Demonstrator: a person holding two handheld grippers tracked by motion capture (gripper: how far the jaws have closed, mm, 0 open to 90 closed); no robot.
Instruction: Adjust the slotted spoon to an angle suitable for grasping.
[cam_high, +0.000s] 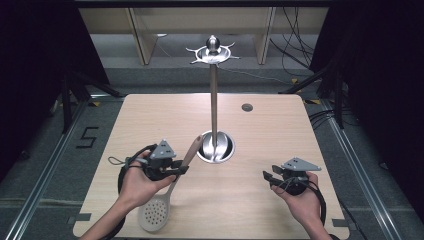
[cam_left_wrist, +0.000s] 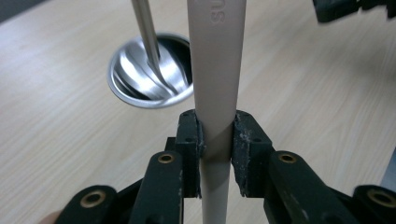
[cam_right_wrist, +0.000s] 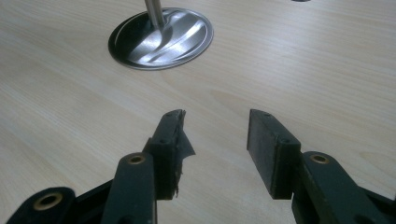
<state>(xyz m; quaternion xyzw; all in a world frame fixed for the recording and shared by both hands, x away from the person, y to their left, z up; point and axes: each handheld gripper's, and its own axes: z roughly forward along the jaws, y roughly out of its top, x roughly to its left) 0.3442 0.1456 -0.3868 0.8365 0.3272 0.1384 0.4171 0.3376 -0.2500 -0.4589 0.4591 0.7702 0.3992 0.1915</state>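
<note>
The table (cam_high: 150, 112) is a pale wood-grain laminate board with rounded corners and a small dark round grommet (cam_high: 247, 107) near its far edge. At its centre stands a rack (cam_high: 214, 100): a polished steel dish base, a slim straight steel pole, and a flat crown of curved hooks with a ball knob on top.

The skimmer (cam_high: 167, 200) is a one-piece beige utensil with a matte, smooth surface. Its head is a flat oval disc pierced with many small round holes; its handle is long, flattened, and carries raised lettering near the free end.

The left gripper (cam_high: 181, 169) is made of black hard plastic, with brass-coloured pivot bushes and worn pads. Its jaws are pressed against both sides of the skimmer handle (cam_left_wrist: 217, 93), pinching it around mid-length. The handle runs up between the jaws toward the rack base, just to that base's left; the perforated head hangs at the table's near edge, left of centre.

The right gripper (cam_high: 268, 178) sits near the near right corner, well apart from the skimmer. Its jaws stand spread with nothing between them; one pad (cam_right_wrist: 180, 140) is torn and frayed
</note>
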